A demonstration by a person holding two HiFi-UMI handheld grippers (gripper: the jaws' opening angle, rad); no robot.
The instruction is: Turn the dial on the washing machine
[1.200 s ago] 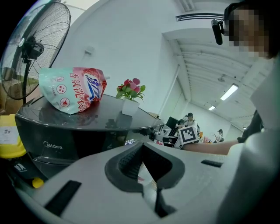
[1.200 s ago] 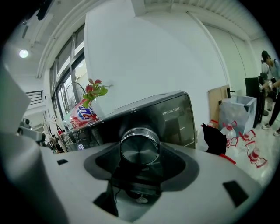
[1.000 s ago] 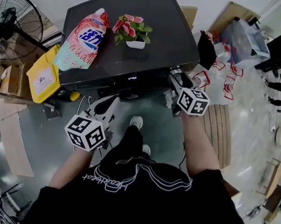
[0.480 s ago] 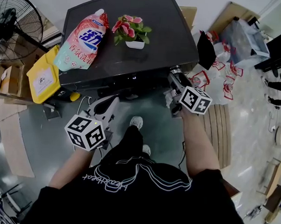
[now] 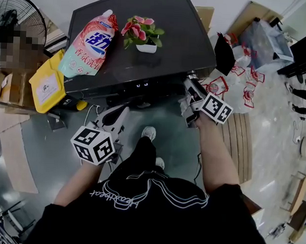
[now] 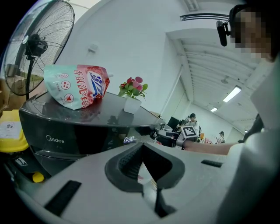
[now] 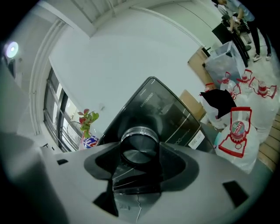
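The right tool (image 7: 139, 151) stays clenched on the dial (image 7: 139, 141). The round, metal-rimmed knob sits squarely between its two dark pads, which press on it from either side. What has changed over the last second is the roll. In the head view the right tool's marker cube (image 5: 217, 107) has tipped over toward the right edge of the picture. The hand behind it has kept its place at the front right corner of the washing machine (image 5: 187, 39). The wrist has therefore twisted about the line of the jaws, and with the grip unbroken the dial has most likely turned with it.

The display (image 5: 142, 85), on the front panel left of the right tool, bears this out. A second ago it showed one faint glow, and now it shows a short row of lit marks. These read as digits in the left gripper view.

The left tool (image 6: 141, 151) has not stirred. Its jaws are pressed together on nothing, and it hangs lower than the right tool and well apart from it, short of the panel. Beyond the left tool, on the machine's lid, lie a detergent bag (image 5: 90, 40) and potted flowers (image 5: 144, 32), both untouched.

The turn looks to be under way and registering on the machine. Whether the dial has reached the wanted setting cannot be told from these views. The pads should stay square on the rim so they do not slip if the twist goes on.
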